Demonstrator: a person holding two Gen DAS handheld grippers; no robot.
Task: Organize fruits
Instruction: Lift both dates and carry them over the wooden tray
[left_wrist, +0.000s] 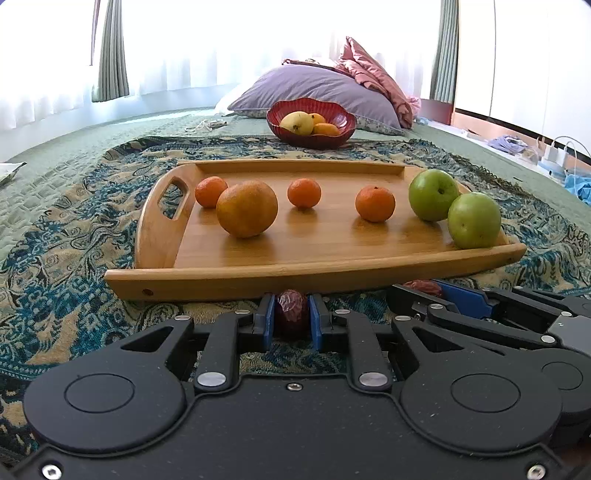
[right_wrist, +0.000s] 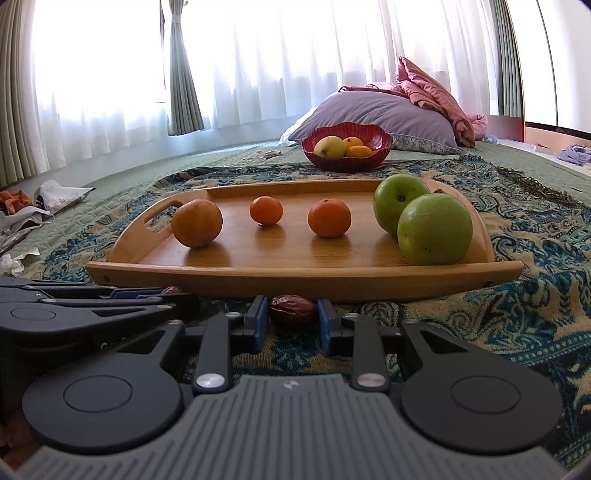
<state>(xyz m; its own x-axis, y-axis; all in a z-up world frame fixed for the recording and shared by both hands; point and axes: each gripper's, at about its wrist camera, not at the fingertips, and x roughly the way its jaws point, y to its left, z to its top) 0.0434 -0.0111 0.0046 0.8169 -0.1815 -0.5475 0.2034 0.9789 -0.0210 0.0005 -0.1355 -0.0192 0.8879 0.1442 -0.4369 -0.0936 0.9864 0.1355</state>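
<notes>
You're gripping two dried red dates, both lying on the patterned blanket (right_wrist: 498, 325) just in front of the wooden tray (left_wrist: 306, 282). Left gripper (left_wrist: 291, 319) is clamping one date (left_wrist: 291, 314); right gripper (right_wrist: 292, 317) is clamping the other date (right_wrist: 292, 309). Next move, I'd judge: lifting both clear of the tray's front rim before carrying. The tray is holding four oranges and two green apples at its right end. Behind the tray, the red bowl (right_wrist: 384, 142) is holding a yellow fruit and two orange ones.
</notes>
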